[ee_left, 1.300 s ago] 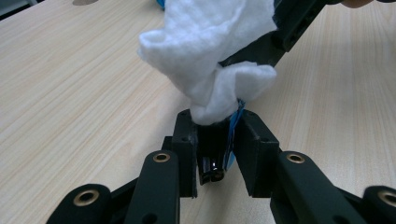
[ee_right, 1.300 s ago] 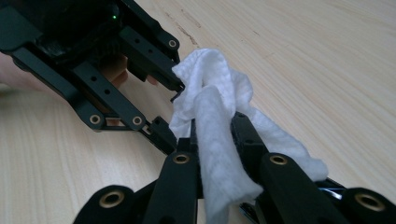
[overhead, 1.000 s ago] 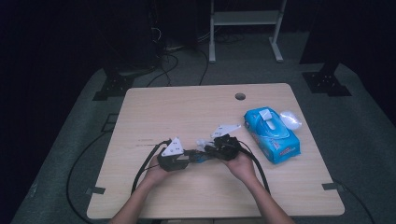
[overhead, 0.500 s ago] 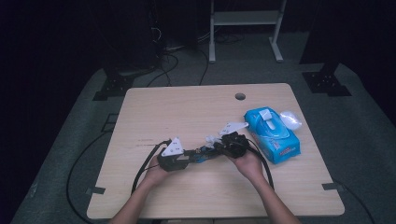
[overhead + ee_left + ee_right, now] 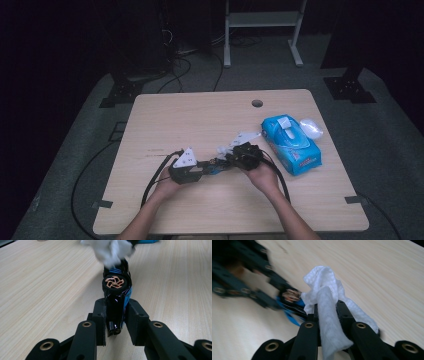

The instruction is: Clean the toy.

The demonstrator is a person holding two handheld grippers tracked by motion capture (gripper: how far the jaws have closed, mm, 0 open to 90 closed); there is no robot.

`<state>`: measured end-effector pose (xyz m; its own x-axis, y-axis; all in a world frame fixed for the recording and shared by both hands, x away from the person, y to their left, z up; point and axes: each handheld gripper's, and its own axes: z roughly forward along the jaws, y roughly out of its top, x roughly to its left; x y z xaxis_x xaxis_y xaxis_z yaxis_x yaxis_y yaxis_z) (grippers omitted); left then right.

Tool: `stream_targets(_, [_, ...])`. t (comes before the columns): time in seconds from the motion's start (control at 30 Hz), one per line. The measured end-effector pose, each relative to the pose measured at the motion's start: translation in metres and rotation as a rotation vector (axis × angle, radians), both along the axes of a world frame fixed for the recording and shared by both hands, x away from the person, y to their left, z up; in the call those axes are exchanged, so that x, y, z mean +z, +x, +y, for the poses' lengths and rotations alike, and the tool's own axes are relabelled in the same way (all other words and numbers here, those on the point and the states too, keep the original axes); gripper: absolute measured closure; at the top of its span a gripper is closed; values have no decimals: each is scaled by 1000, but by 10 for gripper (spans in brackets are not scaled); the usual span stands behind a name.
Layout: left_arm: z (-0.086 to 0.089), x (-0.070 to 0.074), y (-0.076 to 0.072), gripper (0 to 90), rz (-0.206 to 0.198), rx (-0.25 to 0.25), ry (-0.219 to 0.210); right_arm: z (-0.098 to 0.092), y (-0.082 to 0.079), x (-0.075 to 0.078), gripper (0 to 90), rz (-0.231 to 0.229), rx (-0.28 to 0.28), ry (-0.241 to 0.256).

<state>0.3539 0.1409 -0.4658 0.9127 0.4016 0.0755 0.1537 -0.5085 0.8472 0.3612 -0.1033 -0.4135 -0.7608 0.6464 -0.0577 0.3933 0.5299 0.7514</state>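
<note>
My left gripper (image 5: 115, 315) is shut on a black and blue toy car (image 5: 116, 293), turned on its side so a copper-spoked wheel faces the camera. In the high view the left gripper (image 5: 207, 166) holds the car (image 5: 216, 167) low over the table's front half. My right gripper (image 5: 327, 312) is shut on a crumpled white wipe (image 5: 325, 296). The wipe (image 5: 110, 250) presses against the far end of the car. In the high view the right gripper (image 5: 231, 156) sits just right of the car, with the wipe (image 5: 222, 150) at its tip.
A blue pack of wipes (image 5: 290, 142) lies right of the right hand, a loose white wipe (image 5: 311, 128) beside its far end. The wooden table (image 5: 200, 115) has a cable hole (image 5: 257, 103) near its far edge. Cables trail off the left edge.
The right gripper with the wipe has shifted a little to the right and back along the car. The left gripper has held the car nearly still.
</note>
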Motion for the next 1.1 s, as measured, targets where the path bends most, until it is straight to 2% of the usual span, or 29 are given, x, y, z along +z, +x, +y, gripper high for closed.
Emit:
stream_targets(0.1, [-1, 0, 0, 708, 0, 1, 1, -18, 7, 1, 809, 7, -67, 1])
stream_targets(0.4, [-1, -1, 0, 709, 4, 3, -6, -35, 14, 1, 809, -1, -141, -15])
stream_targets(0.5, [-2, 0, 0, 710, 1, 0, -1, -35, 12, 2, 809, 4, -134, 4])
stream_targets(0.57, [-2, 0, 1, 710, 1, 0, -3, -25, 7, 3, 809, -13, -97, 4])
stream_targets(0.6, [-2, 0, 1, 710, 2, 0, -4, -16, 4, 3, 809, -16, -50, 2])
stream_targets(0.7, [-2, 0, 0, 710, 1, 0, -1, -11, 3, 3, 809, -20, -31, -15])
stream_targets(0.8, [-2, 0, 0, 711, 0, -2, 2, -19, 6, 2, 809, -13, -58, -17])
stream_targets(0.83, [-2, 0, 0, 711, 2, -2, 0, -33, 9, 1, 809, -17, -103, -22])
stream_targets(0.87, [-2, 0, 0, 711, 2, -2, 0, -33, 9, 1, 809, -17, -103, -22])
stream_targets(0.9, [-2, -1, 1, 712, 5, -1, -9, -46, 13, 1, 809, -5, -152, -43])
stream_targets(0.93, [-2, -1, 1, 711, 5, -1, -9, -46, 13, 1, 809, -5, -152, -43])
stream_targets(0.97, [-2, -1, 1, 711, 6, 0, -9, -50, 14, 0, 808, -7, -161, -64])
stream_targets(1.0, [-2, -1, 1, 711, 7, -1, -9, -54, 15, 0, 809, 5, -169, -63])
stream_targets(1.03, [-2, -1, 1, 711, 8, -1, -7, -56, 13, 2, 809, 2, -165, -18])
stream_targets(1.1, [-2, -1, 1, 711, 7, -1, -8, -55, 12, 3, 809, -3, -154, -9])
